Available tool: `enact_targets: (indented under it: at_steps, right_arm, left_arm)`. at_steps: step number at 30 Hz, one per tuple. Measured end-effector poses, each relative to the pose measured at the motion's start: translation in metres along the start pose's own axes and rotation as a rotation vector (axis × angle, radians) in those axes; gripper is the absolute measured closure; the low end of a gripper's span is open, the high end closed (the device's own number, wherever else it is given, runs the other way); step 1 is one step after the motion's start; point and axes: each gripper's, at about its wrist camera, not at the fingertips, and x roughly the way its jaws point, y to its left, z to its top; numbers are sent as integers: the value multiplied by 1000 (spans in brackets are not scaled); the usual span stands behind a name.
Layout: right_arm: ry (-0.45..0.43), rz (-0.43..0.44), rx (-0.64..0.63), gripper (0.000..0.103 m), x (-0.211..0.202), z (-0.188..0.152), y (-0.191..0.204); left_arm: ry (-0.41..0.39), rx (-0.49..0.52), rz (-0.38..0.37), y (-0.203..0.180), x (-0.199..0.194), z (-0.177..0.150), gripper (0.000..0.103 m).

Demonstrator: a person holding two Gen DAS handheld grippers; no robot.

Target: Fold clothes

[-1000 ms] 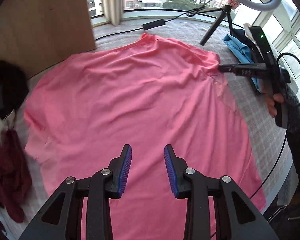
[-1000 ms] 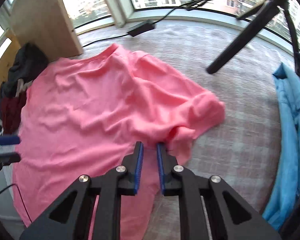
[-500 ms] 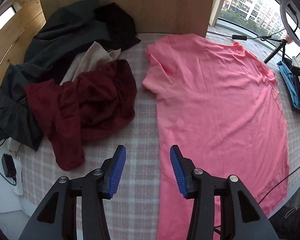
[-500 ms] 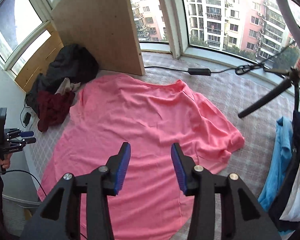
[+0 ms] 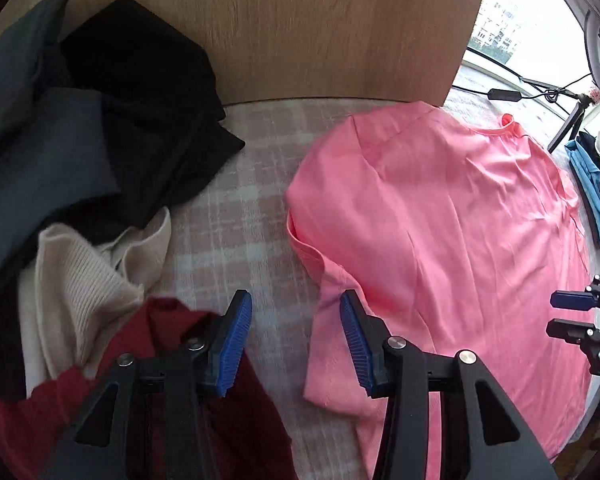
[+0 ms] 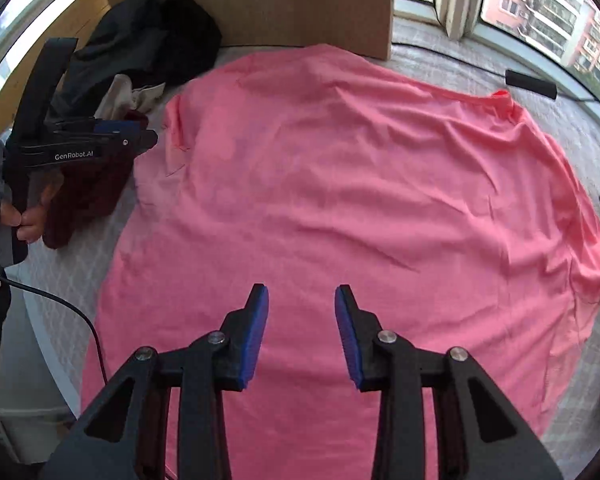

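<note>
A pink T-shirt lies spread flat across the checked bed cover, its collar toward the window edge and one sleeve reaching toward the heap of clothes at the wooden board.

The left gripper hovers over bare cover just beside that sleeve, its fingers apart and empty.

The right gripper hangs above the shirt's lower half; its fingers have just been closing a little yet stand released, nothing between them.

A dark red garment, a cream knit and black clothes lie piled near the left gripper.
</note>
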Motion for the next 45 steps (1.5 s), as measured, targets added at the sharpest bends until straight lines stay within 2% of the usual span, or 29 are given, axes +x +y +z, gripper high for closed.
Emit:
enact_targets:
  at_steps: [2,3,4,5,7,10,12,14,16,20,23,26,27,28,29,30,31,32,35,37,39,41,44,45]
  right_arm:
    - [4,-3,48,69,5,4,-6]
    - [5,-15,66,69,8,6,-8]
    - [9,-31,80,68,11,8,-11]
    - [20,-51,89,68,15,10,-13]
    - [46,-94,81,68,18,14,-12]
    - [56,-159,30,68,13,25,-4]
    - [31,-136,4,68,5,44,7]
    - [-13,-103,-5,68,1,68,17]
    - [-55,-86,-18,68,1,94,27]
    - [-64,-89,21,68,24,137,24]
    - [-58,-35,73,69,42,153,16]
    - [-62,8,61,69,57,164,18]
    - [-56,4,47,69,62,166,20]
    - [-50,-3,32,69,67,169,22]
    - [-50,-29,18,73,68,170,21]
    - [-51,-57,4,73,68,172,21]
    - [-52,-85,-10,80,68,174,21]
    - [-48,-105,-2,94,68,175,18]
    - [-43,-76,-10,94,68,175,13]
    - [-37,-83,-40,94,68,175,15]
    - [-23,-100,-50,94,68,176,19]
    - [-15,-115,-52,92,67,178,25]
    - [-50,-82,-57,91,58,179,35]
    - [-54,-69,-65,90,57,179,39]
  left_arm:
    - [-19,9,-44,3,5,4,67]
    - [-9,12,-87,4,4,4,76]
    - [4,15,-132,4,4,3,94]
    - [3,17,-139,5,1,1,100]
    - [-28,60,-126,3,-12,-7,100]
    - [-49,67,-161,9,-27,-13,99]
    - [-59,49,-183,16,-34,-10,94]
    - [-69,14,-206,24,-36,-2,70]
    - [-71,-21,-232,31,-31,9,60]
    - [-39,-59,-232,34,-9,22,60]
    - [-24,-56,-238,31,3,23,60]
    - [-17,-37,-246,28,10,22,63]
    - [-19,-25,-235,26,11,22,66]
    - [-23,-10,-218,25,11,22,75]
    - [-20,5,-205,24,12,23,90]
    - [-26,10,-201,25,9,22,96]
    - [-32,14,-198,27,5,20,98]
    - [-52,2,-208,31,-2,18,98]
    - [-121,-38,-265,46,-29,9,98]
    - [-149,-19,-275,48,-41,6,96]
    - [-141,-33,-274,50,-39,13,87]
    - [-124,-57,-274,52,-32,22,67]
    - [-74,-36,-275,42,-10,36,61]
    - [-50,-16,-243,35,0,39,61]
